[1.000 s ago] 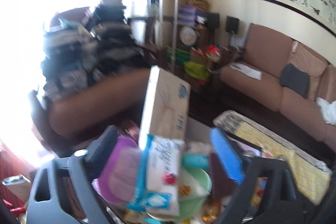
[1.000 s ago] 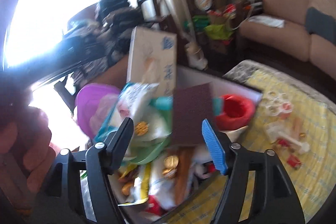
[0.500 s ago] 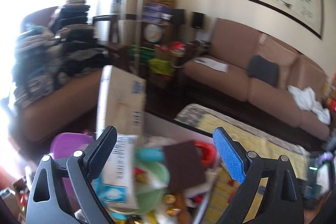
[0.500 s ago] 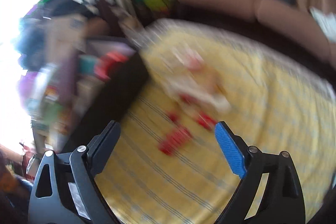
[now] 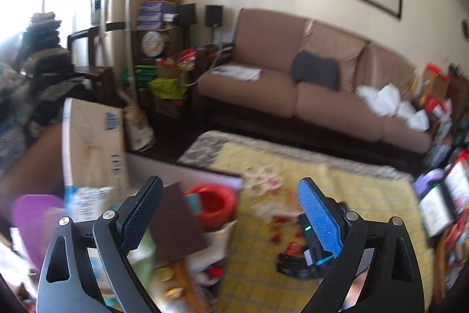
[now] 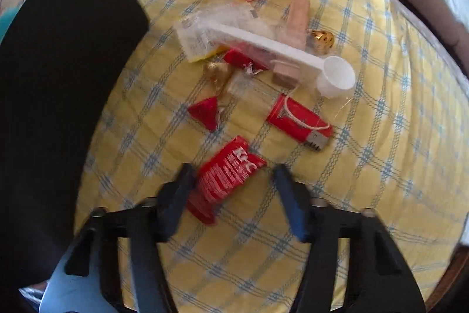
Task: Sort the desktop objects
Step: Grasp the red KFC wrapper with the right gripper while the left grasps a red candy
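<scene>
Yellow cloth (image 6: 381,107) — scoop (image 6: 334,78), red packets (image 6: 225,181)

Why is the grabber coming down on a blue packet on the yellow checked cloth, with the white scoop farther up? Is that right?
Not quite: the packet is red, not blue. The right wrist view shows the right gripper with its jaws just closing around it on the yellow checked cloth, the white scoop farther up.

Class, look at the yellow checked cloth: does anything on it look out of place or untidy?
Yes. Small items lie scattered: a white scoop rests tilted across wrappers, and a red sachet lies crumpled, askew.
</scene>
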